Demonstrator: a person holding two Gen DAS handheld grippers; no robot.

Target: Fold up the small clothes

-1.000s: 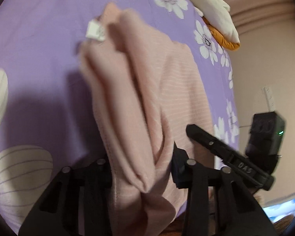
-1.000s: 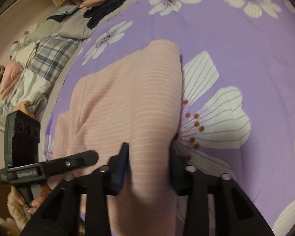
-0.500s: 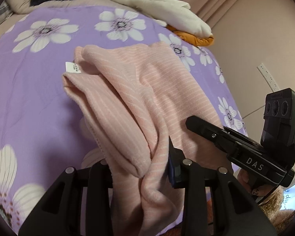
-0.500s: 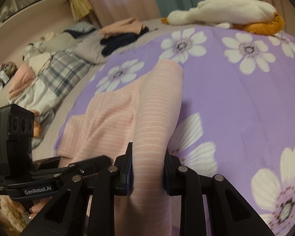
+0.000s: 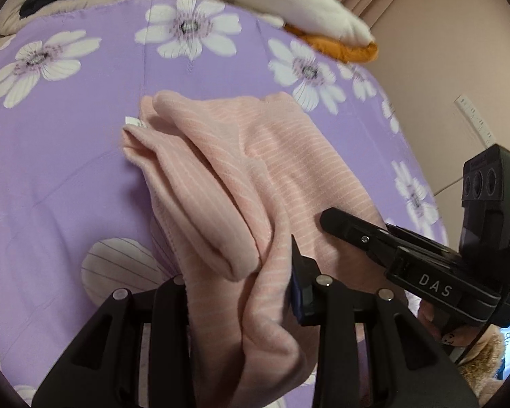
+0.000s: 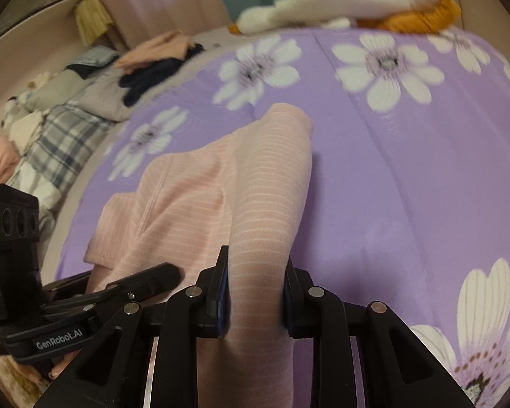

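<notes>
The left gripper (image 5: 241,292) was clamped on a bunched fold of the one pink striped garment (image 5: 255,176); the right gripper (image 6: 255,292) pinched another fold of it. The garment lay on the purple flowered bedspread (image 6: 408,170), toward its near edge.

A bed (image 5: 68,170) under a purple quilt with white flowers

We saw the pink striped garment (image 5: 289,170) lying on the quilt, a white and orange plush toy (image 5: 289,3) at its far edge, and piled clothes (image 6: 159,61) beyond.
</notes>
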